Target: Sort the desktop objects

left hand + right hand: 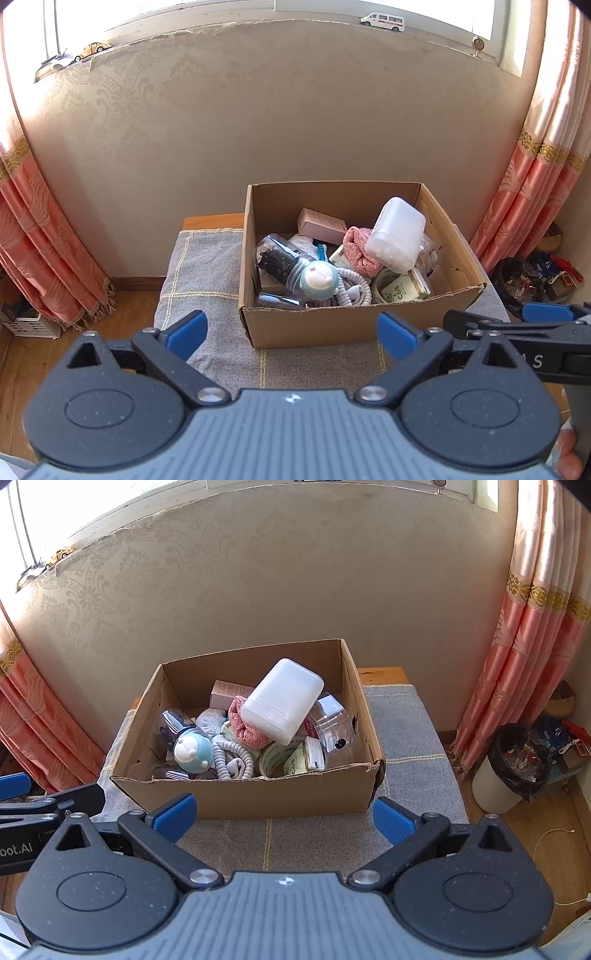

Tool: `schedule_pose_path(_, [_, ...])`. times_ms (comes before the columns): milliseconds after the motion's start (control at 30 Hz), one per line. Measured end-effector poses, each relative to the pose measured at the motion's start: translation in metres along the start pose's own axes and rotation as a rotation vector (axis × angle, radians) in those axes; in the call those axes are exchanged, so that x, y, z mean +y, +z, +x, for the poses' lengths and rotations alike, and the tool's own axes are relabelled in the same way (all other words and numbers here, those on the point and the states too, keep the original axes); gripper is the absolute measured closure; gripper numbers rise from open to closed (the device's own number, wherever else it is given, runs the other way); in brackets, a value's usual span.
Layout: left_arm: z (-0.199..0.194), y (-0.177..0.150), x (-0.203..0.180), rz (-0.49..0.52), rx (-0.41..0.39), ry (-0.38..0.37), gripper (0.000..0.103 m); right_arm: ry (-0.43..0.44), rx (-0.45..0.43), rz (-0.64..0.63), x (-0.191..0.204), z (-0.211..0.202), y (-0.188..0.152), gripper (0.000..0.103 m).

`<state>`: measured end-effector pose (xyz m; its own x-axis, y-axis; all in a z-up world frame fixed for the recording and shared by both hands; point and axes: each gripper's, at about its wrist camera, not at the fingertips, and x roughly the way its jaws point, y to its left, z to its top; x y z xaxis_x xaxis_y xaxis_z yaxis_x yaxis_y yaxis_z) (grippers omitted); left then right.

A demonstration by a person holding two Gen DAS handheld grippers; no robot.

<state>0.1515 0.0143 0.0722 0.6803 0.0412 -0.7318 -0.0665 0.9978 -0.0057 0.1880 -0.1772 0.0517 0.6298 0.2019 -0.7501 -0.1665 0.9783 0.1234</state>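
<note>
1. Nearest the lens, the left gripper (291,332) hangs low over the front of the surface (207,258), jaws spread wide, blue pads well apart, holding and touching nothing.
2. Same story for the right gripper (284,814): jaws spread wide and empty, hovering just short of the box's front wall. Each gripper shows at the edge of the other's view, so they sit side by side.
3. Just beyond them, the cardboard box (314,325) stands open on the grey checked cloth covering the surface, front rim torn and ragged.
4. Inside at front left, a clear bottle with a pale blue and white cartoon cap (317,280) lies on its side, cap toward the grippers, long axis running back and left.
5. Beside it, a coiled grey cord (351,291), and to its right a roll of printed tape (280,760).
6. Mid-box, a pink knitted cloth (360,251) is bunched up.
7. On top of the pile, the white plastic container (282,701) leans tilted, long axis running from front left up to back right.
8. Right of it, a clear jar (332,723).
9. Against the back wall, a pink carton (321,223) lies flat.
</note>
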Motion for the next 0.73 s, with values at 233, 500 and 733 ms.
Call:
schedule_pose_path(233, [0.0024,-0.0001,0.0039,-0.012,0.01,-0.001,0.005,-0.005,0.006,-0.01,0.0024,0.0002,-0.0002,0.0])
schedule_pose_path(500, [0.004,0.0,0.0049,-0.013,0.019,-0.012,0.005,-0.012,0.014,-0.022,0.0051,0.0016,0.0005,0.0])
schedule_pose_path(733, [0.004,0.0015,0.0055,-0.019,0.018,-0.014,0.005,-0.017,0.016,-0.032,0.0065,0.0017,0.0018,0.0])
